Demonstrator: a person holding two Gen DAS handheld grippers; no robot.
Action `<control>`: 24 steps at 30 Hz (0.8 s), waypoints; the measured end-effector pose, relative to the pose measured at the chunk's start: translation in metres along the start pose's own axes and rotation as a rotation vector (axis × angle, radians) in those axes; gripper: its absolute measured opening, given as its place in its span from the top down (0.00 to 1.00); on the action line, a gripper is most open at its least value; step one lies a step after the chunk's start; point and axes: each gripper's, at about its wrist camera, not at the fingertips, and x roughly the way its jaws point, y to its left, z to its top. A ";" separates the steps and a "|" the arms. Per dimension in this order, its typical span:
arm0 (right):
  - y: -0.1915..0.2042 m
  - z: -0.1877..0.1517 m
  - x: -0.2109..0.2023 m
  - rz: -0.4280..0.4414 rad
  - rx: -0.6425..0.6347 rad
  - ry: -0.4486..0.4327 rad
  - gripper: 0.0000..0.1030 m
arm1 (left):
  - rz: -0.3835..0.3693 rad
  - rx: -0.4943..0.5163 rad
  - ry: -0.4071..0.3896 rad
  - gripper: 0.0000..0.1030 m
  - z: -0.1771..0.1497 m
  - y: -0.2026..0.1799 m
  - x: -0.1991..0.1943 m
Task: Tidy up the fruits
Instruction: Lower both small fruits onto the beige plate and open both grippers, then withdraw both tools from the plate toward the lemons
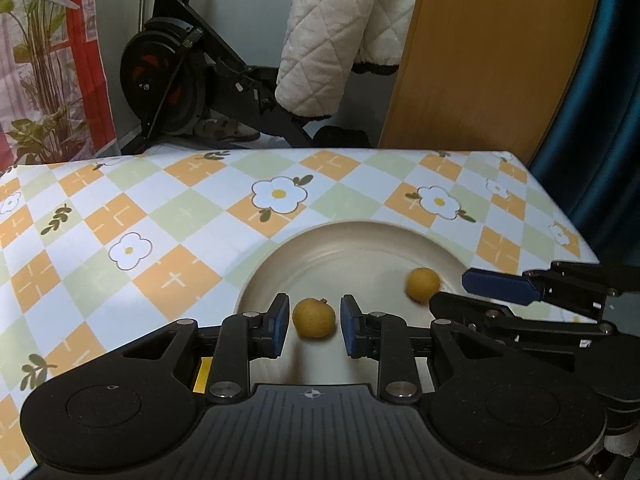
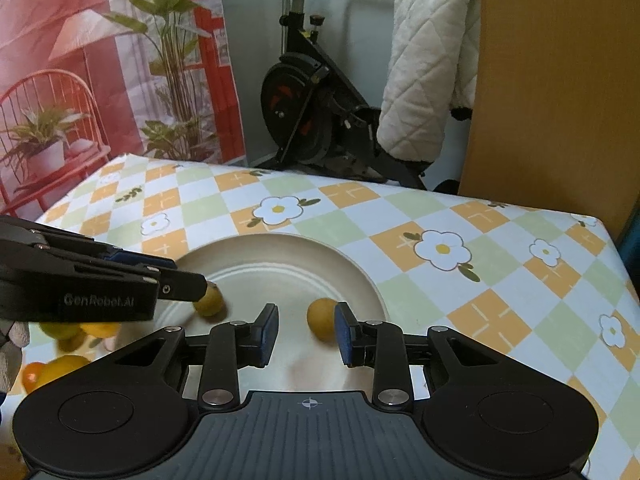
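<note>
One plate [image 1: 360, 240] is sitting on one table [image 1: 160, 216]. Two small yellow fruits are lying on the plate: the first fruit [image 1: 314, 317] and the second fruit [image 1: 422, 284]. Two grippers are hanging over the near side of the plate: the left gripper [image 1: 314, 324] and the right gripper [image 2: 306, 330]. Each gripper is showing two fingers with blue pads. More fruit [image 2: 68, 364] is lying in a pile to the left of the plate, some orange and some yellow, but it is looking too blurry to count. Behind the plate, past the table, one exercise bike [image 2: 316, 112] is standing, one white quilted blanket [image 2: 428, 80] is hanging, and one wooden board [image 2: 552, 92] is standing.
</note>
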 end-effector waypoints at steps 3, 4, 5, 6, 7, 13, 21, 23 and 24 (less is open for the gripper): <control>0.002 -0.001 -0.014 0.010 0.015 -0.015 0.72 | -0.005 -0.008 -0.022 0.71 -0.001 0.003 -0.017; 0.004 -0.002 -0.019 0.013 0.019 -0.021 0.72 | -0.007 -0.012 -0.030 0.71 -0.001 0.004 -0.024; 0.005 -0.003 -0.023 0.015 0.022 -0.024 0.72 | -0.011 -0.016 -0.038 0.71 -0.003 0.006 -0.030; 0.007 -0.003 -0.028 0.020 0.027 -0.031 0.72 | -0.014 -0.019 -0.046 0.71 -0.003 0.007 -0.036; 0.009 -0.004 -0.031 0.024 0.029 -0.035 0.72 | -0.016 -0.020 -0.054 0.71 -0.004 0.008 -0.043; 0.030 -0.011 -0.054 0.053 0.031 -0.058 0.72 | -0.015 0.003 -0.090 0.71 -0.017 0.020 -0.084; 0.064 -0.026 -0.071 0.097 0.015 -0.062 0.72 | 0.011 -0.031 -0.104 0.71 -0.044 0.041 -0.113; 0.073 -0.030 -0.073 0.108 0.001 -0.055 0.72 | 0.016 -0.042 -0.110 0.71 -0.050 0.045 -0.117; 0.076 -0.031 -0.073 0.113 -0.003 -0.051 0.72 | 0.016 -0.046 -0.110 0.71 -0.053 0.047 -0.118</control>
